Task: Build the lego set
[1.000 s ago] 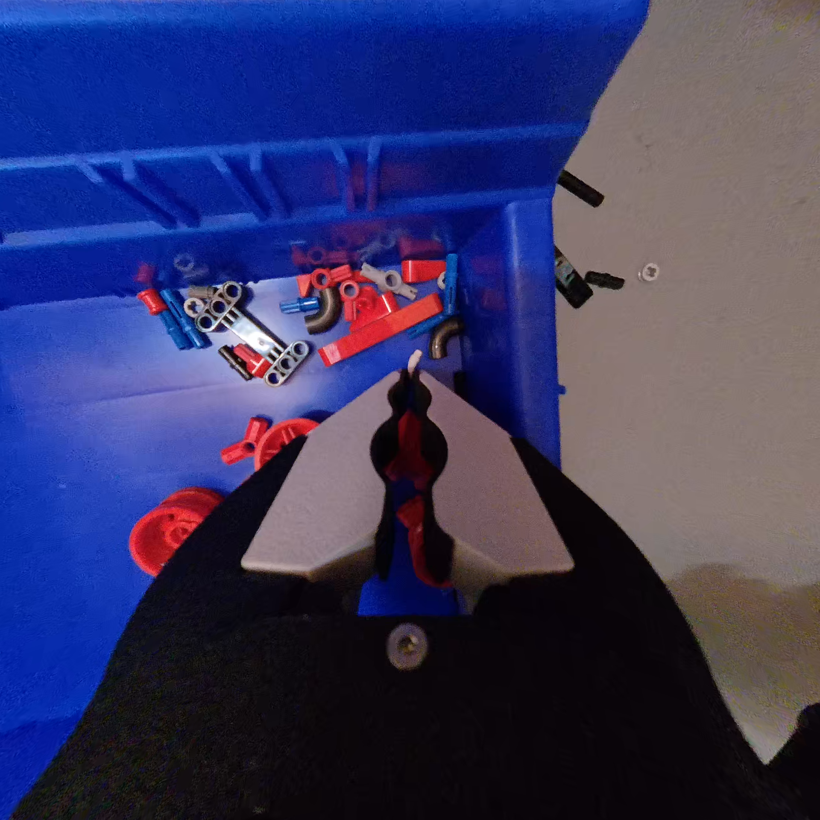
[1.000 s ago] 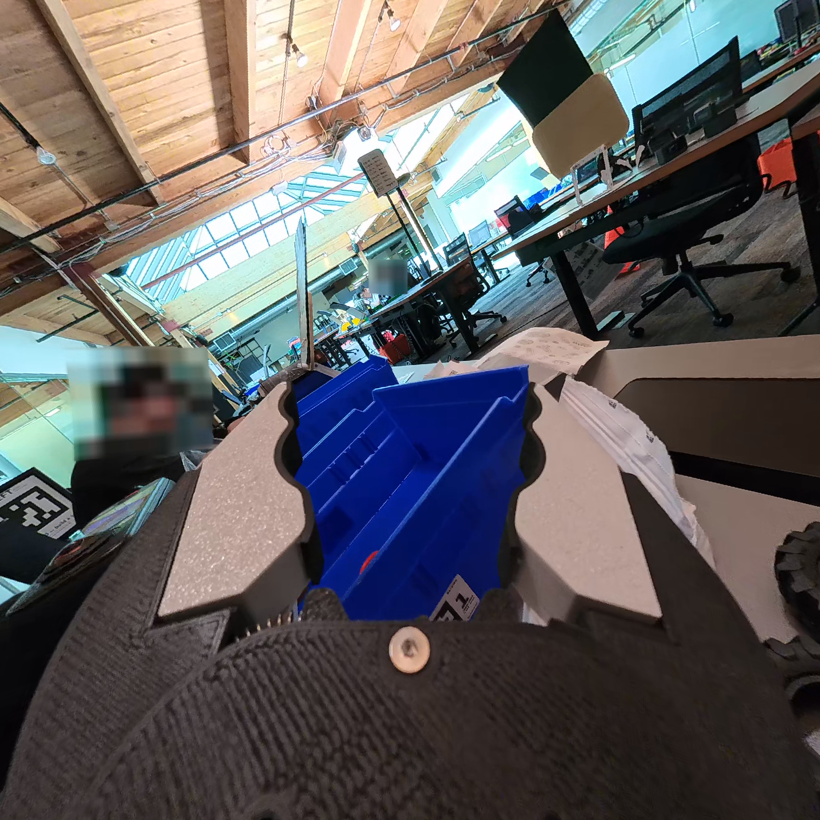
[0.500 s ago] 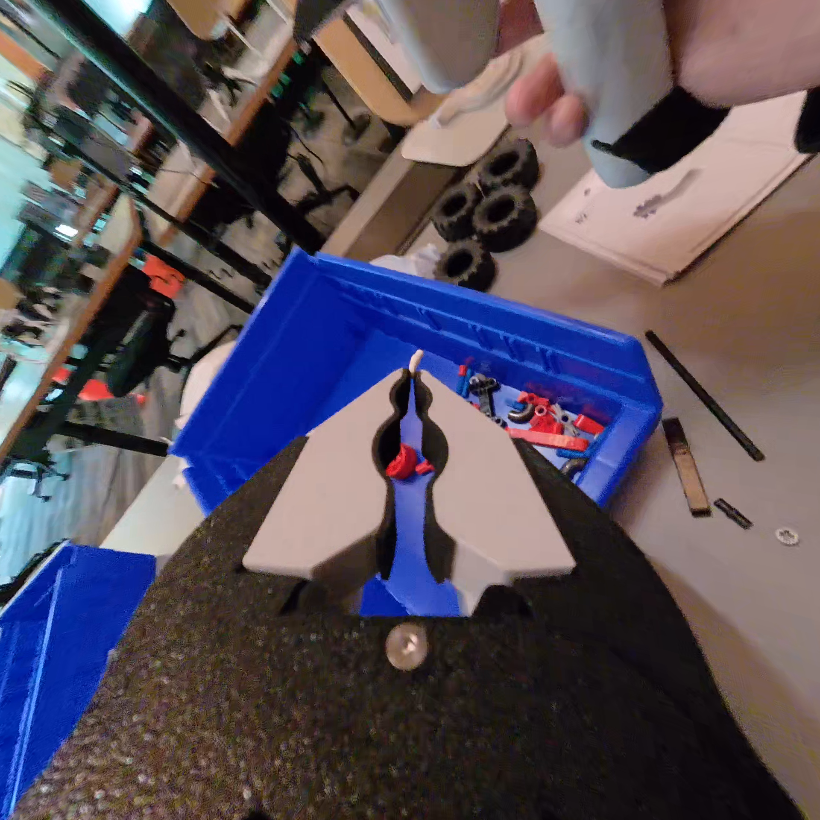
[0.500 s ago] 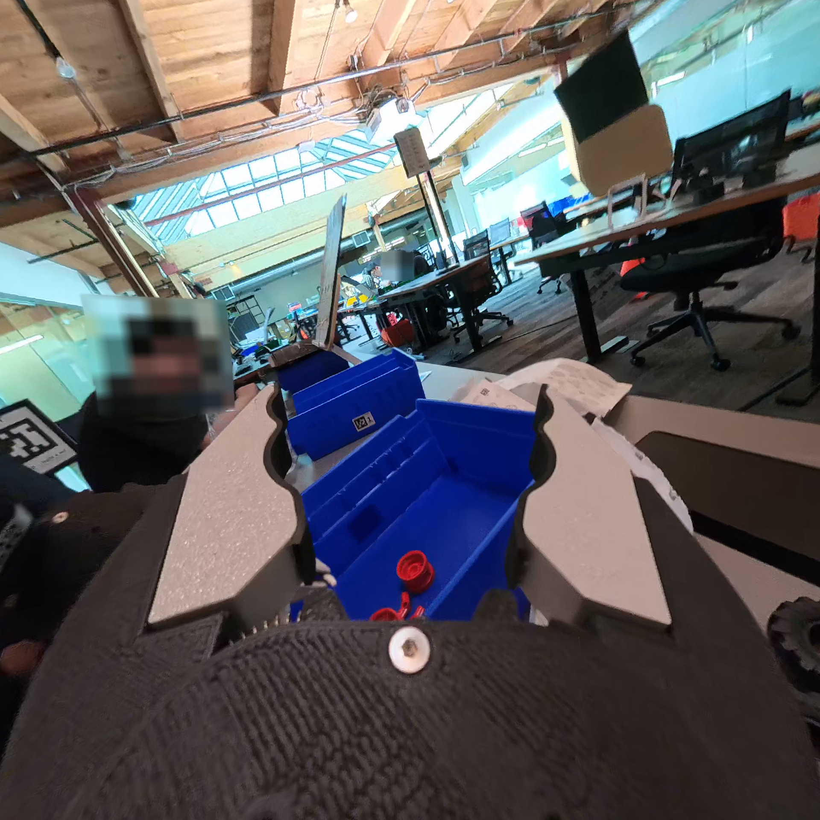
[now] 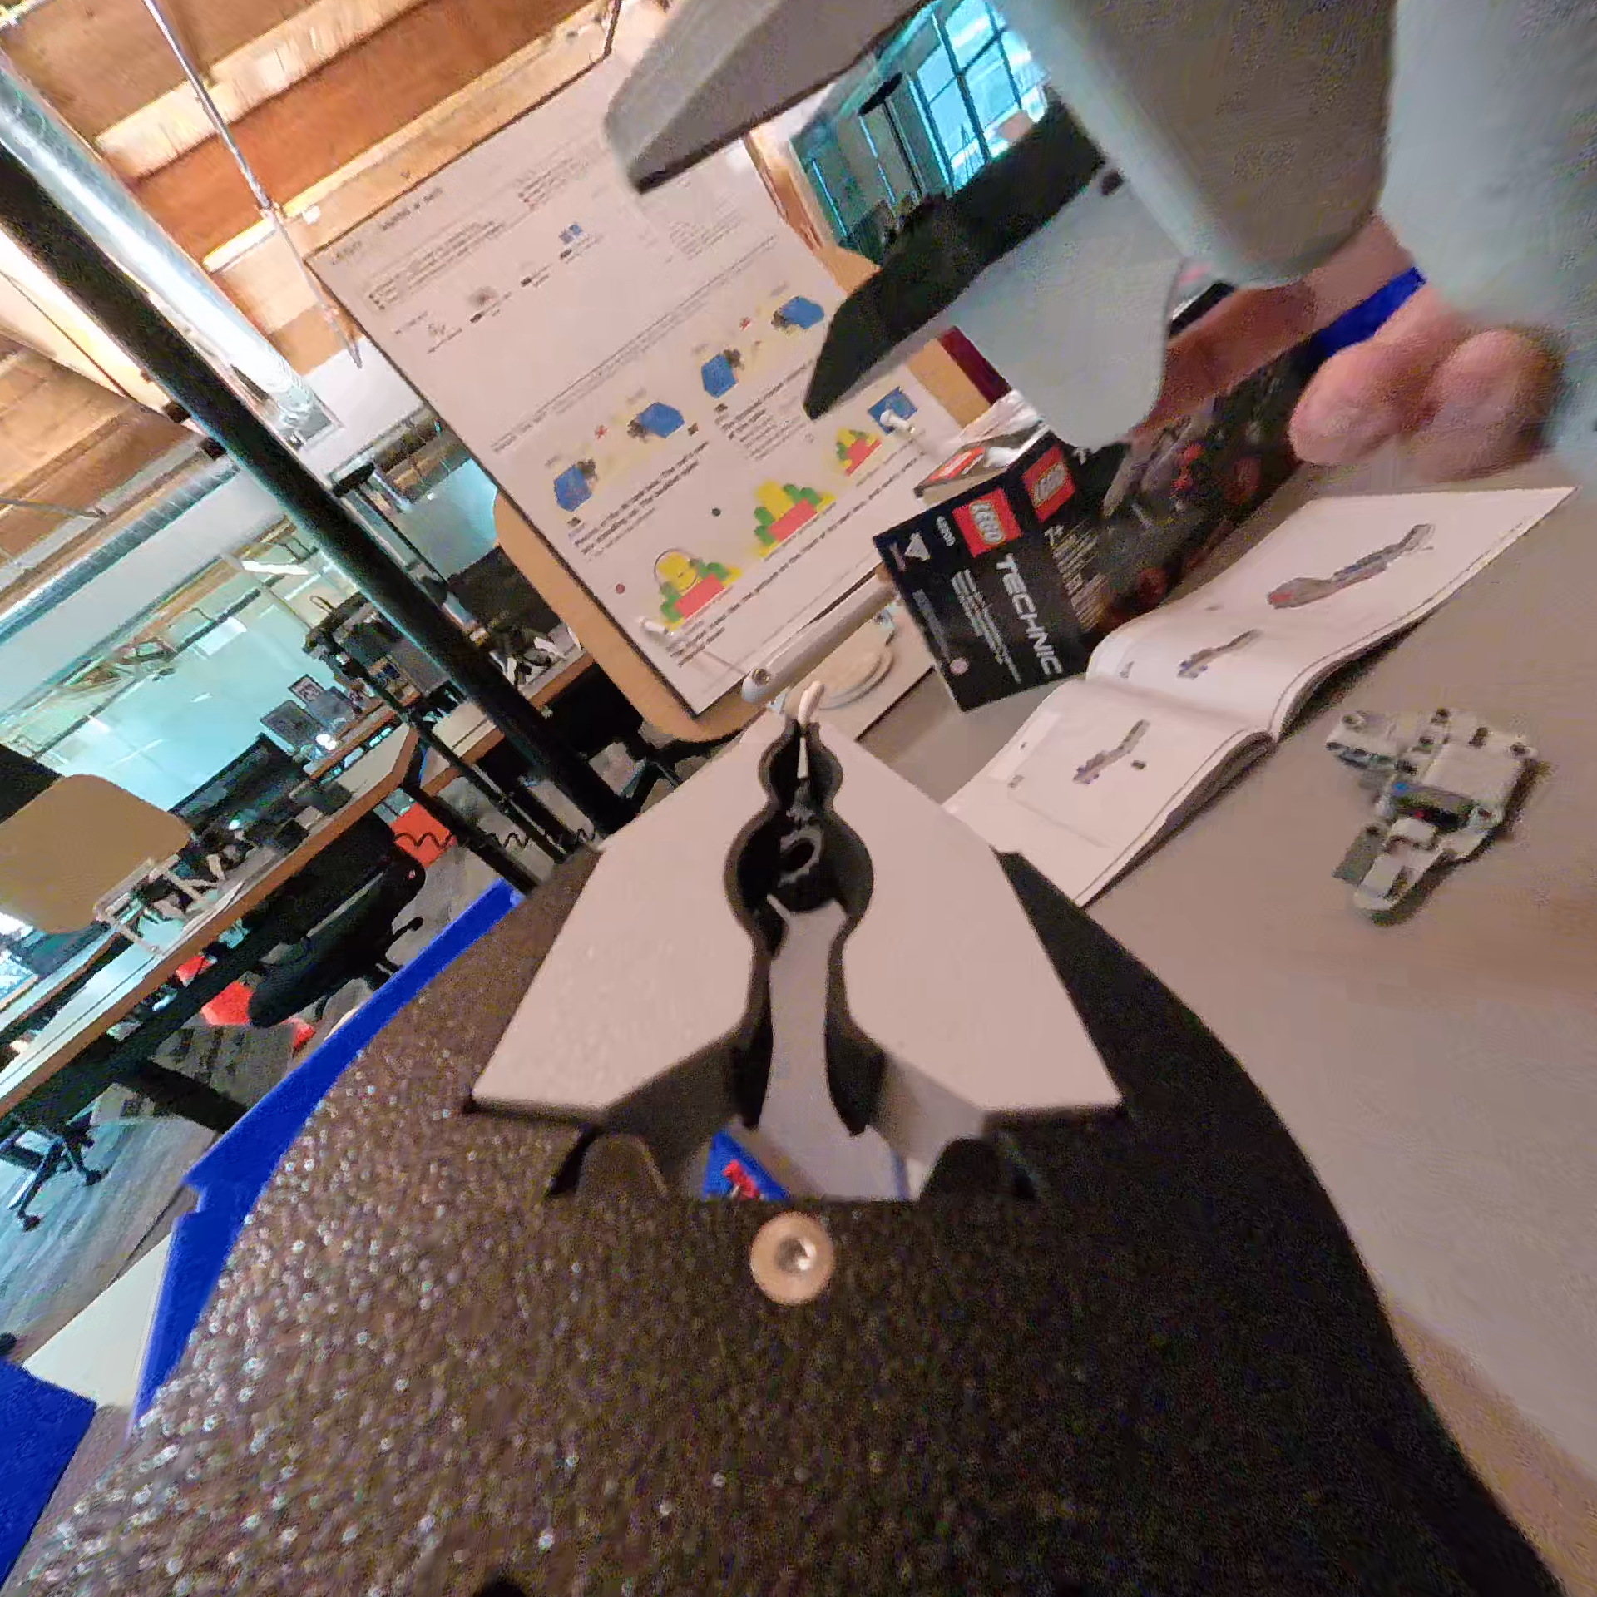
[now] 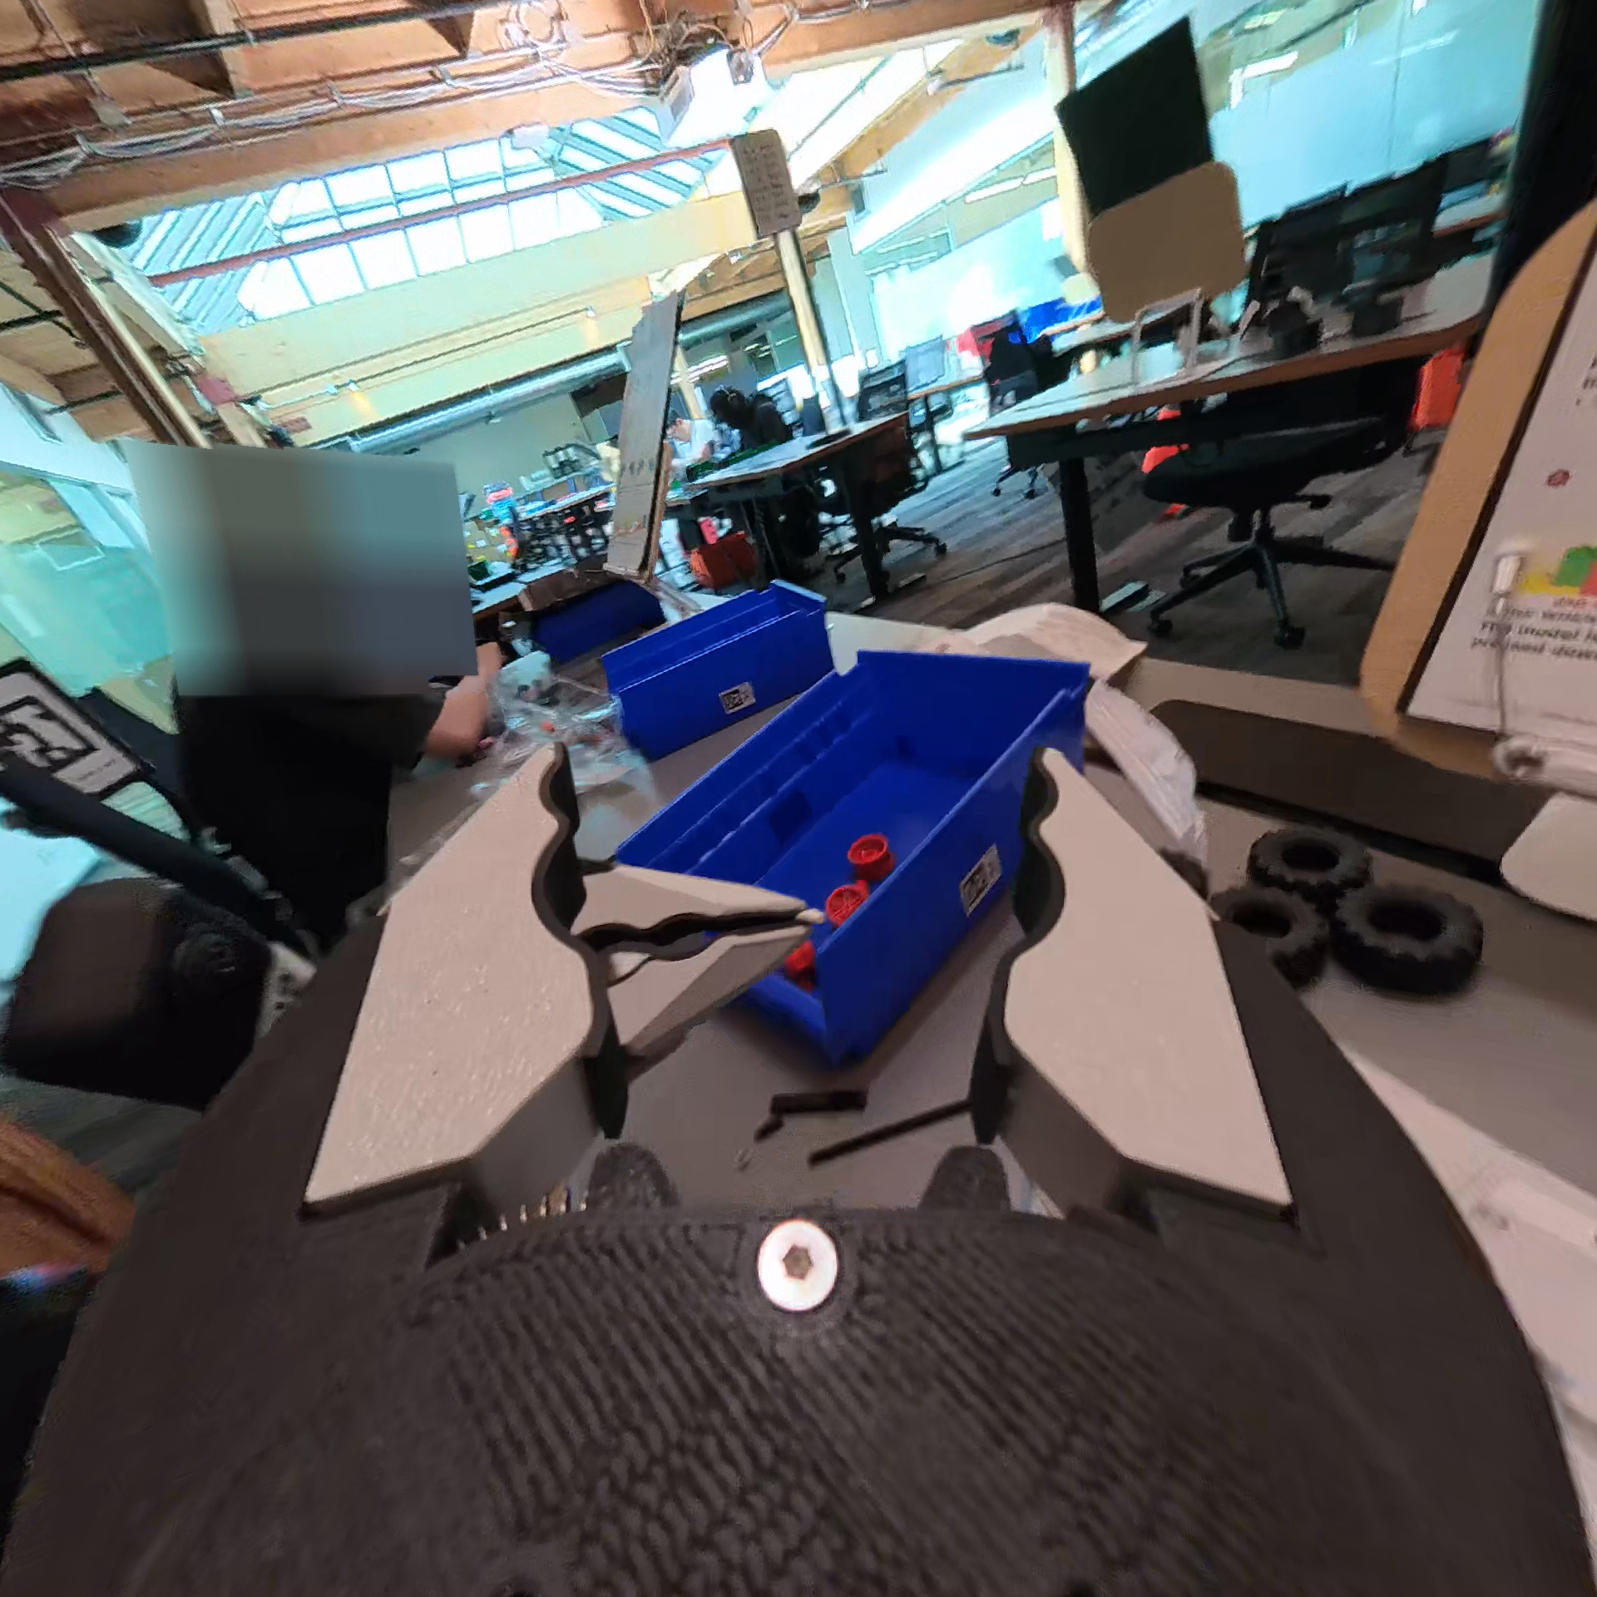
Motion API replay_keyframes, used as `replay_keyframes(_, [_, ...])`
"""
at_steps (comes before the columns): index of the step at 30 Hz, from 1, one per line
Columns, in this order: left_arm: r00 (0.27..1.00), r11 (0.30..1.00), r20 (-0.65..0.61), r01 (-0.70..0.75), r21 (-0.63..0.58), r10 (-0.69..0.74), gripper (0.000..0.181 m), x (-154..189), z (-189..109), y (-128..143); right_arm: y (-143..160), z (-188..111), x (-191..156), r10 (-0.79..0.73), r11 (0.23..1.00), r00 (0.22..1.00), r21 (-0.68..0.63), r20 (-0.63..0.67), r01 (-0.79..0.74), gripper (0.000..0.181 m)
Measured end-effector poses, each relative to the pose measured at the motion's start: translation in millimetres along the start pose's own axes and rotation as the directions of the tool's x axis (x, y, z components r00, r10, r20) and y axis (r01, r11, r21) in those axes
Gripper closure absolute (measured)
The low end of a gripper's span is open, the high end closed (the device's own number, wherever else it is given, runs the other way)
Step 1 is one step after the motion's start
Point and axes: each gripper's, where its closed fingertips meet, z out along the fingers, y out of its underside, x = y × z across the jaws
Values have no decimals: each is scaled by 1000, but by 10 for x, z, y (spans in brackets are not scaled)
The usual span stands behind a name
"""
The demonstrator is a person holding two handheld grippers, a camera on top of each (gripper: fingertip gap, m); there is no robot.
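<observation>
**Small white piece pinched, blue bin beyond**

Your left gripper (image 5: 799,734) has its jaws clamped on a thin white pin (image 5: 808,702). The half-built grey model (image 5: 1426,799) lies on the bench (image 5: 1296,1080) by the open instruction booklet (image 5: 1253,639) and printed black set box (image 5: 1020,596); writing left unread. Only your right view shows the blue bin (image 6: 864,778) with red wheel hubs (image 6: 868,855) and black tyres (image 6: 1348,907); your right gripper (image 6: 799,864) has jaws wide apart.
</observation>
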Motion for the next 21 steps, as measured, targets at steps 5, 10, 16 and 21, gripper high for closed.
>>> replay_keyframes(5, [971,962,47,-238,137,234,181,629,33,-350,383,-908,215,178,980,984,-83,-12,-178,82])
replay_keyframes(10, [811,781,158,-585,218,564,181,1245,-34,-562,798,-1662,469,443,896,896,-11,-15,-443,110])
replay_keyframes(16, [657,596,221,-750,288,720,181,1831,-86,-703,1107,-1994,299,541,838,835,27,97,-546,146])
replay_keyframes(21, [753,669,100,-630,396,650,181,2075,-120,-784,1125,-2145,220,268,960,961,71,64,-272,150])
